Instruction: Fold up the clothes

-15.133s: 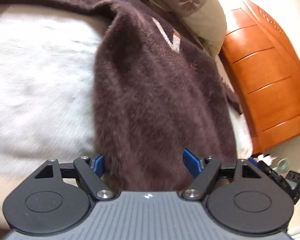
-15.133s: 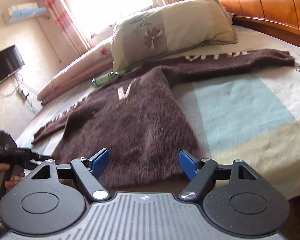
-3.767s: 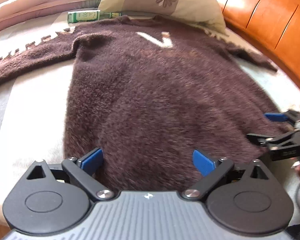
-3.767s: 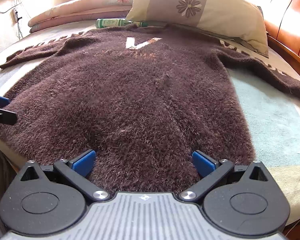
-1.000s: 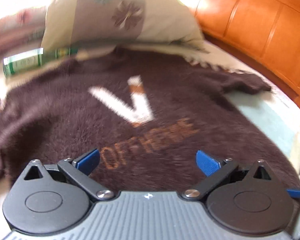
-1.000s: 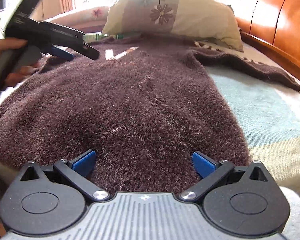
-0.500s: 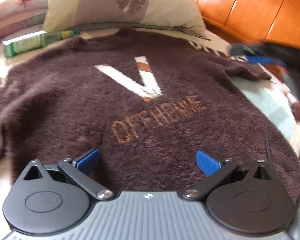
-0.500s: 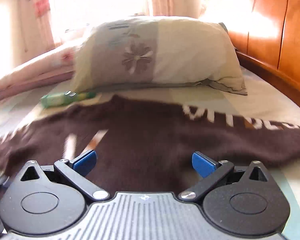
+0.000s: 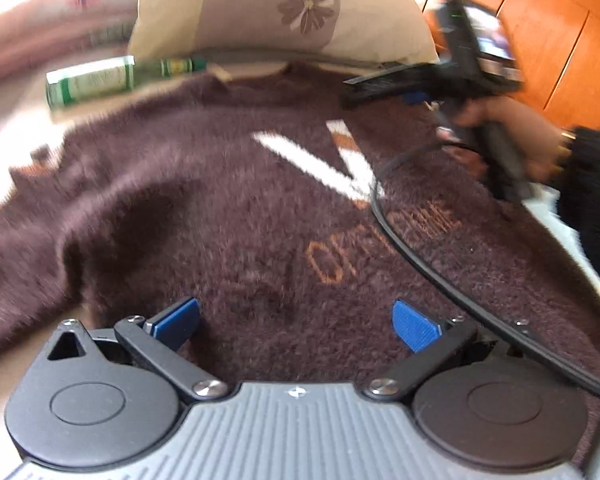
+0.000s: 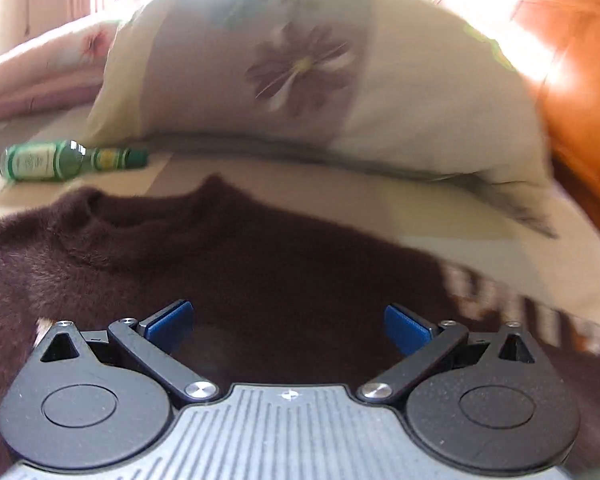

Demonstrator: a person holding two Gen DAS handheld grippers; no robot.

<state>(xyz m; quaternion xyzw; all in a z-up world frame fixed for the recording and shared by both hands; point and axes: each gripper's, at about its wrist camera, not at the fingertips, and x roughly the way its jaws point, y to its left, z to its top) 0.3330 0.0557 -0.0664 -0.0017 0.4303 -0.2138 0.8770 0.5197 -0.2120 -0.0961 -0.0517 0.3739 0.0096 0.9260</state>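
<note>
Garment: the brown sweater [image 9: 228,216] lies face up and spread flat on the bed [image 10: 452,216], filling the centre of both views; its collar sits mid-left of the right wrist view, just below the pillow [image 10: 308,64].
Left gripper [image 9: 296,320]: fingers spread wide, holding nothing, low over the chest fabric at lower centre of the left wrist view.
Right gripper [image 10: 288,322]: fingers spread wide, empty, over the shoulder area near the collar; in the left wrist view the same tool appears upper right, held by a hand [image 9: 512,136].
Step in hand (judgement): positioning for a first fold, most likely a pickup at the shoulder or sleeve; no fabric is held yet.
Advice: close on the shoulder seam edge rather than the fluffy pile, taking both layers; match it with a second grasp lower on the same side so the fold line runs straight.
Hazard: the black cable [image 9: 440,276] crosses the sweater at right and could snag or drag the knit.
Obstruction: a green bottle [image 10: 60,160] lies beside the collar at left, clear of the sweater body but close to the left sleeve.
</note>
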